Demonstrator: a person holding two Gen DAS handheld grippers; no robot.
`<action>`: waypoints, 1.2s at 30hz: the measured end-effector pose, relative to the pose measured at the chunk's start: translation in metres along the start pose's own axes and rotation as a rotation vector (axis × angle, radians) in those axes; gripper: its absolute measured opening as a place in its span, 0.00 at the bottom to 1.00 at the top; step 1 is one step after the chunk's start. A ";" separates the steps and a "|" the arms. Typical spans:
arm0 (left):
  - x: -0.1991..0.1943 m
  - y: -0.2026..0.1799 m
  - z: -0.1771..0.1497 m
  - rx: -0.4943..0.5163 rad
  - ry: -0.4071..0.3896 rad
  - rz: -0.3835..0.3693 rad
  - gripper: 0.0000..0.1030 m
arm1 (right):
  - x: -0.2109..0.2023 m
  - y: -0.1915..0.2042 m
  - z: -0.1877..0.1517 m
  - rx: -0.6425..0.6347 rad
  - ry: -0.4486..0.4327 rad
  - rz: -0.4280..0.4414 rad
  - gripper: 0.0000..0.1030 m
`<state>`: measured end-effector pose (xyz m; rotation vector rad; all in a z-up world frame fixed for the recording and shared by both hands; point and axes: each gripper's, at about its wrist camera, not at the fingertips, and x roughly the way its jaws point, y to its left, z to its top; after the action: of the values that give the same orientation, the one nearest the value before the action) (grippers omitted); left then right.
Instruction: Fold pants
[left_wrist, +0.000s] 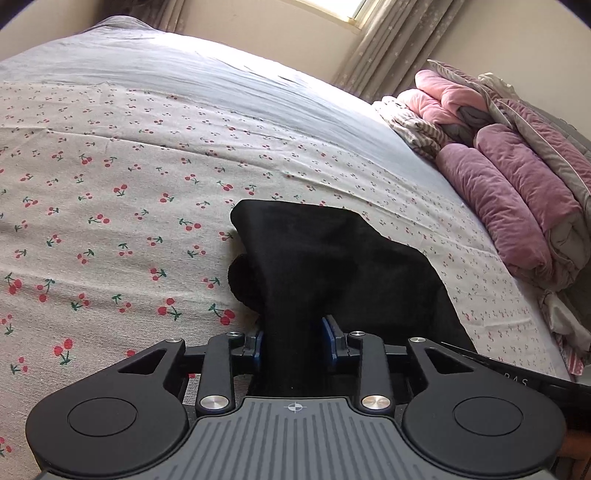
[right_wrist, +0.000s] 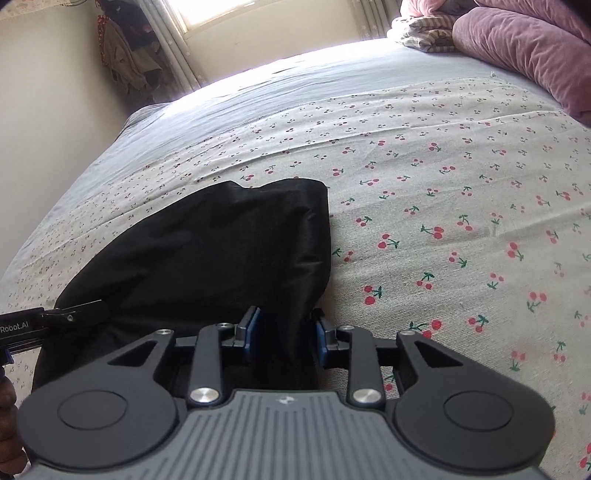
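The black pants (left_wrist: 332, 258) lie bunched and folded on the cherry-print bedsheet (left_wrist: 110, 184). In the left wrist view my left gripper (left_wrist: 291, 325) has a thick bundle of the black cloth filling the gap between its blue pads, which press on it. In the right wrist view the pants (right_wrist: 221, 240) stretch away to the left, and their near right edge runs between the pads of my right gripper (right_wrist: 286, 317); those pads stand apart and loose around the cloth. The left gripper's tip (right_wrist: 74, 314) shows at the pants' left edge.
Folded pink and purple quilts (left_wrist: 517, 184) are piled at the bed's right side and show again as quilts (right_wrist: 517, 44) at the top right. Curtains (left_wrist: 388, 48) and a bright window lie beyond the bed. Clothes (right_wrist: 125, 55) hang in the far corner. Bare sheet (right_wrist: 443, 184) spreads right of the pants.
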<state>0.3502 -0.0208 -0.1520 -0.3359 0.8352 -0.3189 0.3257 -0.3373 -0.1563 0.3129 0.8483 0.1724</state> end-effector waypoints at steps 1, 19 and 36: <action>-0.003 0.001 0.001 -0.006 -0.004 0.006 0.30 | -0.002 0.002 0.001 -0.005 -0.002 -0.015 0.15; -0.100 -0.061 -0.035 0.181 -0.145 0.320 0.91 | -0.110 0.055 -0.041 -0.209 -0.189 -0.167 0.35; -0.194 -0.093 -0.142 0.215 -0.247 0.394 0.95 | -0.200 0.081 -0.151 -0.186 -0.256 -0.162 0.78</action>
<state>0.1061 -0.0501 -0.0740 -0.0052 0.6003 0.0032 0.0788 -0.2850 -0.0812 0.0880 0.5959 0.0577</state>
